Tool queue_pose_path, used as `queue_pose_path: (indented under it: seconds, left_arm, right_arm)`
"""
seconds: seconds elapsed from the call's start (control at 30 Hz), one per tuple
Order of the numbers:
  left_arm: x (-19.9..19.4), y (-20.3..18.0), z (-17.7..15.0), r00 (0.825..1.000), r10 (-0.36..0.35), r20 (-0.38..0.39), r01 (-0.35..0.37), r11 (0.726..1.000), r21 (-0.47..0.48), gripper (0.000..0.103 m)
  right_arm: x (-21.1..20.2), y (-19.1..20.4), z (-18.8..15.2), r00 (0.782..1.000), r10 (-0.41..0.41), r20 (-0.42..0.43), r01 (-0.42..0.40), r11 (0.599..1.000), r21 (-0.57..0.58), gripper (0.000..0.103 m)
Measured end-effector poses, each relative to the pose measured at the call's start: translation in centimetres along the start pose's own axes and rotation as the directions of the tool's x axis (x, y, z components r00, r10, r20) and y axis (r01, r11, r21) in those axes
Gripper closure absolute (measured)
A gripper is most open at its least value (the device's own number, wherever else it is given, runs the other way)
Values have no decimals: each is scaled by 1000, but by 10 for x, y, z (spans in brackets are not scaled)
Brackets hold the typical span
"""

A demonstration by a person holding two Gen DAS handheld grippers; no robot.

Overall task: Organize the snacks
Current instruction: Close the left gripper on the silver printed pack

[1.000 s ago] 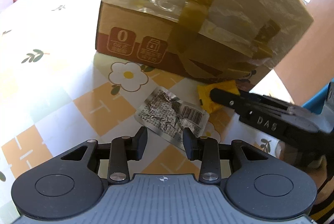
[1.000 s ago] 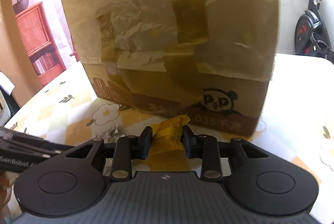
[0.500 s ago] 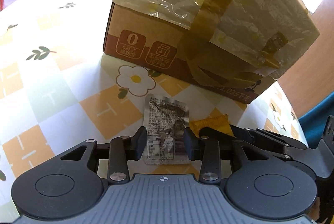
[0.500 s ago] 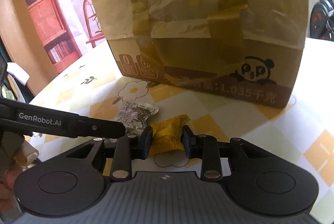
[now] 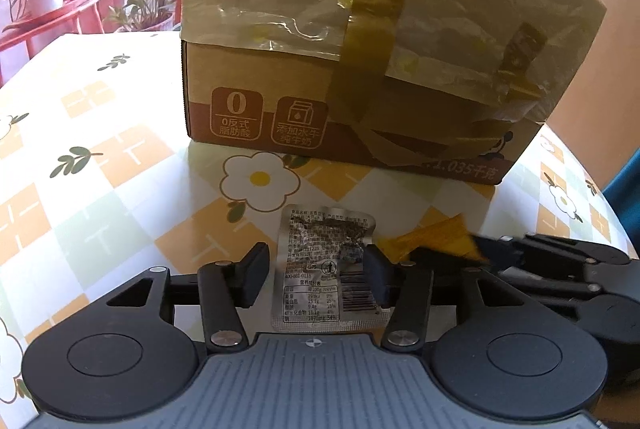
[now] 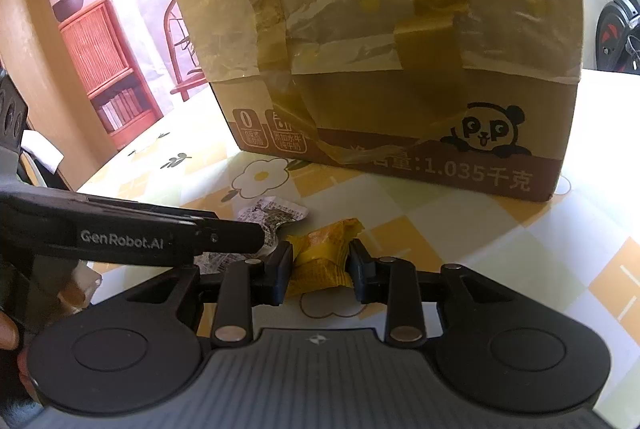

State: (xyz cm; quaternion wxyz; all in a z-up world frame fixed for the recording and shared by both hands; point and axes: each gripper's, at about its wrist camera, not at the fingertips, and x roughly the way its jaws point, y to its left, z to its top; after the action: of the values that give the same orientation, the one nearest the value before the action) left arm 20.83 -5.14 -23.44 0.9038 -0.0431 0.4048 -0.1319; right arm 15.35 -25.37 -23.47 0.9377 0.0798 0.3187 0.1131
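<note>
Since a second ago both tools have pulled back from the cardboard box and the silver packet, which lay askew ahead of the left gripper, now sits squared up between its fingers. Those fingers stand wide, a gap showing on the packet's left side and the right pad only at its edge, so I judge it straddled, not yet gripped. The right gripper is clamped narrow on the yellow snack, pads pressing both its sides; whether it is lifted off the flowered tablecloth I cannot tell. Just to the left of that tool, the left gripper's arm crosses over the silver packet. Ahead of both tools, well beyond the snacks, stands the taped box, its top not visible. As I read it, the sorting is early: both snacks are on the table side, neither put away, one held, one awaiting a squeeze
</note>
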Motion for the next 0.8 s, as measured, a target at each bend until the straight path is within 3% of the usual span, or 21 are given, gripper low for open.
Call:
queue_pose_path:
  seconds: [0.2, 0.33, 0.6, 0.67, 0.73, 0.8]
  left_arm:
    - [4, -3, 1, 999, 48, 10, -49, 999, 24, 47]
    - [6, -14, -2, 997, 72, 24, -74, 994, 78, 39]
    - [11, -25, -16, 988, 126, 94, -139, 979, 149, 35]
    - [10, -25, -18, 987, 126, 100, -140, 979, 148, 38]
    - [9, -24, -18, 986, 127, 108, -142, 979, 146, 51]
    - [10, -24, -18, 987, 123, 105, -137, 981, 137, 52]
  right_arm:
    - [-24, -18, 3, 992, -60, 108, 52, 995, 82, 71]
    - [-23, -29, -3, 993, -64, 97, 51, 991, 126, 71]
    - [-22, -24, -3, 993, -45, 111, 35, 995, 93, 71]
    - [-23, -25, -4, 993, -41, 113, 30, 995, 100, 71]
    - [-23, -27, -4, 993, -37, 116, 25, 994, 107, 71]
    - [-23, -28, -4, 993, -34, 116, 21, 993, 113, 71]
